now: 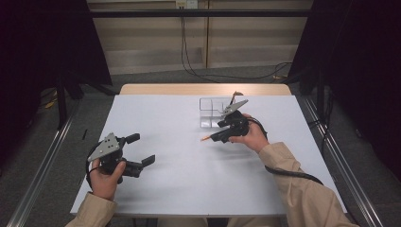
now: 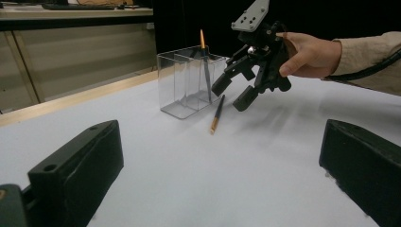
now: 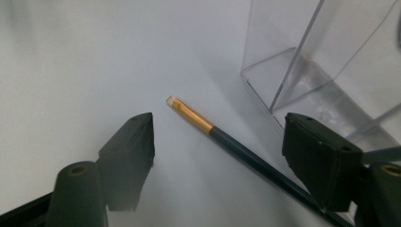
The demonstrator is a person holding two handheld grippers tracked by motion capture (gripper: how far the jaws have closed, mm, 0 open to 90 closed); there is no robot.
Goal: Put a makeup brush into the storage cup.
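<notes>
Near the desk's (image 1: 156,113) far edge, the right gripper (image 3: 217,156) straddles a dark pencil (image 3: 246,153) with jaws apart, not yet pinching, beside the clear holder (image 2: 189,80), while the left gripper view shows another pencil (image 2: 206,71) standing inside it.

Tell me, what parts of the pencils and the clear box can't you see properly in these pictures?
- Pencil on the table: in the right gripper view its far end runs under the right gripper's jaw and off the bottom edge.
- Same pencil in the high view: too small, half behind that gripper.
- Clear box: top and right side cut off in the right gripper view.
- Standing pencil: its lower tip blurs behind the box walls in the left gripper view.
</notes>
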